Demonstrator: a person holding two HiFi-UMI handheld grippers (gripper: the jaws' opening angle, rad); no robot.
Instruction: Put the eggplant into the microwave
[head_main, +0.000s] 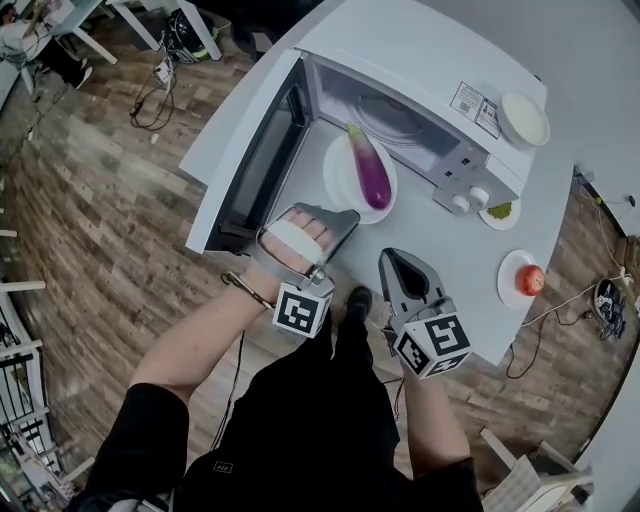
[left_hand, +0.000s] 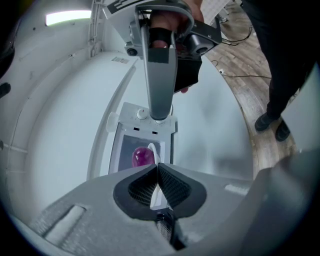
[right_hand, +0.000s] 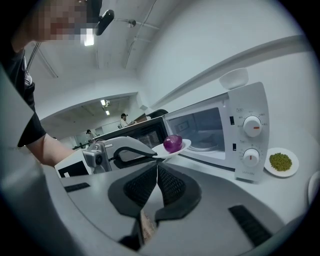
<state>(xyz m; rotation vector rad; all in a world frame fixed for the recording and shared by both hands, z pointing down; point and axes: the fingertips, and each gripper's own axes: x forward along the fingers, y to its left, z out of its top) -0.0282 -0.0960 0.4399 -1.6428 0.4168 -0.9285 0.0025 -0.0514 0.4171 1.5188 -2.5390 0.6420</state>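
A purple eggplant (head_main: 371, 171) (right_hand: 173, 143) lies on a white plate (head_main: 340, 182) (right_hand: 185, 146) in front of the open white microwave (head_main: 425, 55) (right_hand: 246, 131). My left gripper (head_main: 344, 216) (left_hand: 158, 168) is shut on the plate's near rim and holds it off the table. In the left gripper view the eggplant (left_hand: 142, 156) shows just past the jaws. My right gripper (head_main: 392, 258) (right_hand: 156, 167) hangs to the right of the plate, apart from it. It is shut, with nothing in it.
The microwave door (head_main: 255, 160) swings out to the left, and a glass turntable (head_main: 390, 115) sits inside. A white bowl (head_main: 524, 118) stands on top. On the white table to the right are a small dish of green bits (head_main: 499, 211) (right_hand: 280, 161) and a plate with a red fruit (head_main: 529, 280).
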